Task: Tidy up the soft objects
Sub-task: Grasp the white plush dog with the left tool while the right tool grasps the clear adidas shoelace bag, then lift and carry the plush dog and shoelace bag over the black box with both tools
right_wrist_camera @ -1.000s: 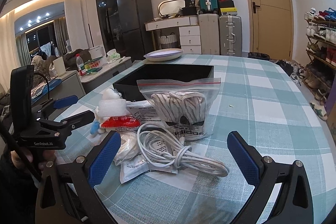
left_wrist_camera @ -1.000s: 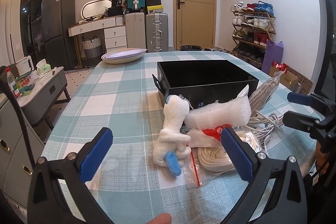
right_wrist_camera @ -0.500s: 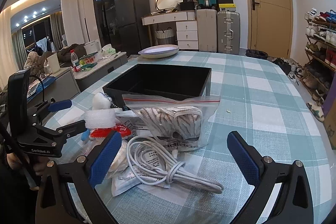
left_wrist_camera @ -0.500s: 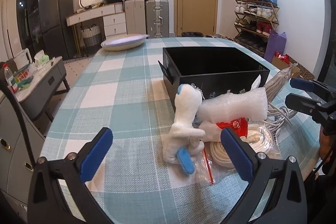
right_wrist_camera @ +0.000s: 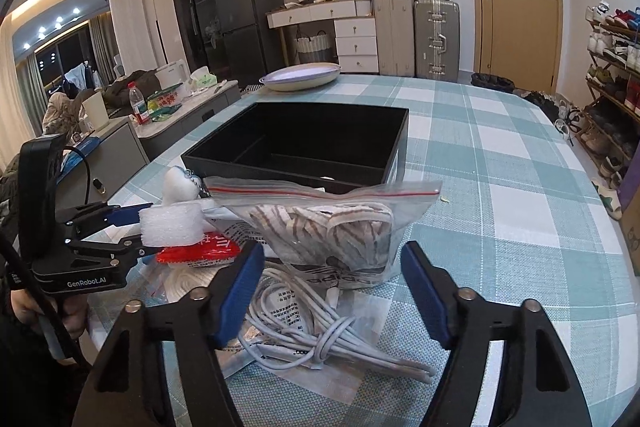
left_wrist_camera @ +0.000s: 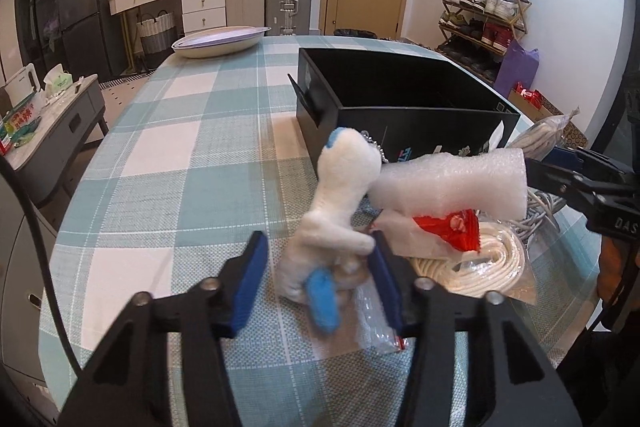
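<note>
Checked table [left_wrist_camera: 192, 147]; black box [right_wrist_camera: 320, 135] mid-table, far of the pile. Zip bag [right_wrist_camera: 324, 227] leans on box, cable [right_wrist_camera: 320, 339] near it. Plush toy [left_wrist_camera: 340, 211] left of foam roll [left_wrist_camera: 452, 187]. Left gripper [left_wrist_camera: 318, 275] fingers apart around toy's base; right gripper [right_wrist_camera: 332, 291] apart around bag, not touching.

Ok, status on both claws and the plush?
Left claw open, straddling plush toy. Right claw open over white cable. Foam roll touching plush. Black box empty.
</note>
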`<state>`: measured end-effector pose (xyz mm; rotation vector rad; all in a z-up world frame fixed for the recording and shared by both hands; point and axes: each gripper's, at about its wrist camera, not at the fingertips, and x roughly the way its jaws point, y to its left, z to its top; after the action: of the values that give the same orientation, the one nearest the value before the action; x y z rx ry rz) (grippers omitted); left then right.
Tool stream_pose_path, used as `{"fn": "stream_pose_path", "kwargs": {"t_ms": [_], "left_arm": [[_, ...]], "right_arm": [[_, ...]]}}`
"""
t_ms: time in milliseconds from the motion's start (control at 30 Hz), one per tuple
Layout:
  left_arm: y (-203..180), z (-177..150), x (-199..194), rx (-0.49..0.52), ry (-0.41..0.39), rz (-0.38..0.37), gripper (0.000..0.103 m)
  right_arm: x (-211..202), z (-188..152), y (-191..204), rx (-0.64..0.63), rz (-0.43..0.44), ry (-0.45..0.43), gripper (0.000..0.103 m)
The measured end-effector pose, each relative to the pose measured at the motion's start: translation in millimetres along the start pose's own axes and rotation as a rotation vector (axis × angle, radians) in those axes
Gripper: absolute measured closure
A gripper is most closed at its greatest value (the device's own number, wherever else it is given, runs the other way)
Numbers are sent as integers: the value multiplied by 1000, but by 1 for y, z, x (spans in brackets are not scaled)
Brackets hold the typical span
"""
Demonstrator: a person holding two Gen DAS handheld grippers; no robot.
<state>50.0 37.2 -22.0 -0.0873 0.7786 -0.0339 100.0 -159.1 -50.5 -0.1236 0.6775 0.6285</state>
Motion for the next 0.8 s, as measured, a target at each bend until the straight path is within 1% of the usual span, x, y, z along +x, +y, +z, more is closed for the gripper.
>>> {"fn": "stream_pose_path", "kwargs": {"t_ms": [33, 167, 233, 400, 800], "left_arm": [[-1, 0, 0, 3, 1, 0, 60], [-2, -1, -4, 6, -14, -4, 63], [-2, -2, -6, 5, -22, -6, 64], [-1, -5, -13, 3, -40, -14, 64], [-2, -9, -37, 0, -109, -14, 64]], "right_arm": [[1, 0, -1, 4, 2, 4, 45], [1, -1, -3, 8, 4, 3, 50], [0, -2, -5, 12, 10, 0, 56], [-5, -5, -8, 12, 14, -17, 63], [-29, -7, -14, 17, -10, -75, 64]]}}
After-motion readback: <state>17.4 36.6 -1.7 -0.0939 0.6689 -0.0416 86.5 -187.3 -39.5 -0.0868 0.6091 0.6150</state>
